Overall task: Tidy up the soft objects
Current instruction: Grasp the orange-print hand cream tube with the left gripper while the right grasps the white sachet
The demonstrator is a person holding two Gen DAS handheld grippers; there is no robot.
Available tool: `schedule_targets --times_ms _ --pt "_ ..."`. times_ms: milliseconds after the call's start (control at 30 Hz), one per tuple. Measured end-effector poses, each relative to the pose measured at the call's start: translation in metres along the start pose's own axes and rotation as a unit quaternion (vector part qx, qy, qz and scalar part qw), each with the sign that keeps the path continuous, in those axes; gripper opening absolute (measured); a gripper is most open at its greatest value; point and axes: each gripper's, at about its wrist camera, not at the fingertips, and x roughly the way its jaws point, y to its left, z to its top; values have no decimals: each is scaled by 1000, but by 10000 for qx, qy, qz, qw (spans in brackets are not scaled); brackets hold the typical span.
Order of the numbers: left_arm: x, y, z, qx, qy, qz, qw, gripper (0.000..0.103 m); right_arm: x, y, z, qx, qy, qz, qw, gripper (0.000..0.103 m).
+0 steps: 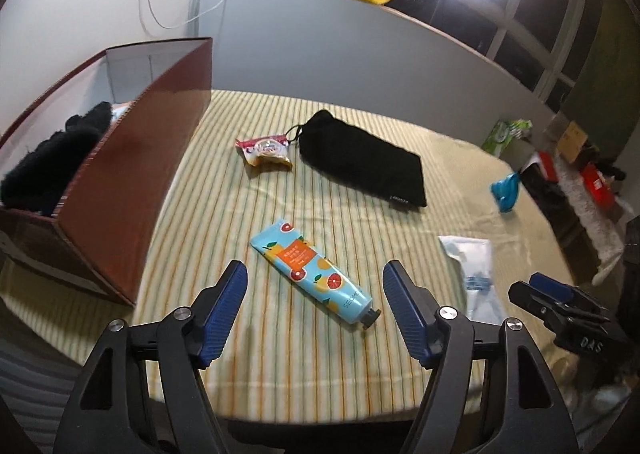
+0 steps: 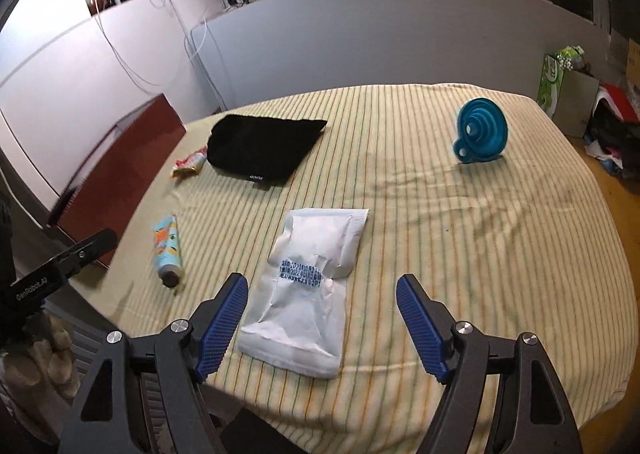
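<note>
Striped worktop (image 2: 460,213) carrying loose items beside brown box (image 1: 132,181); left gripper (image 1: 314,318) straddling cream tube (image 1: 312,272), right gripper (image 2: 322,328) straddling white pouch (image 2: 308,286), both jaws gaping wide, gripping nothing, seemingly lining up pickups.

Left gripper (image 1: 314,294), right gripper (image 2: 322,300) agape.

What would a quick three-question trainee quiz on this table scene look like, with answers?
1. True or false: both tongs, left and right, are open and empty.
2. Which item lies ahead of the right tongs? A) pouch B) white packet C) funnel
3. What already sits in the box?

Key: 1 true. 2 B. 3 something black and fuzzy; what it is cannot be told.
</note>
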Motion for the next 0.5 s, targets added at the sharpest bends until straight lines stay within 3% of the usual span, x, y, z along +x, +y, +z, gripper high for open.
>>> schedule_targets --times_ms 200,500 --pt "24 -15 -2 96 113 279 9995 70 18 14 -1 -327 -10 -466 9984 76" --pt "48 -27 -7 604 197 797 9948 70 37 29 -3 -715 110 -699 9949 77"
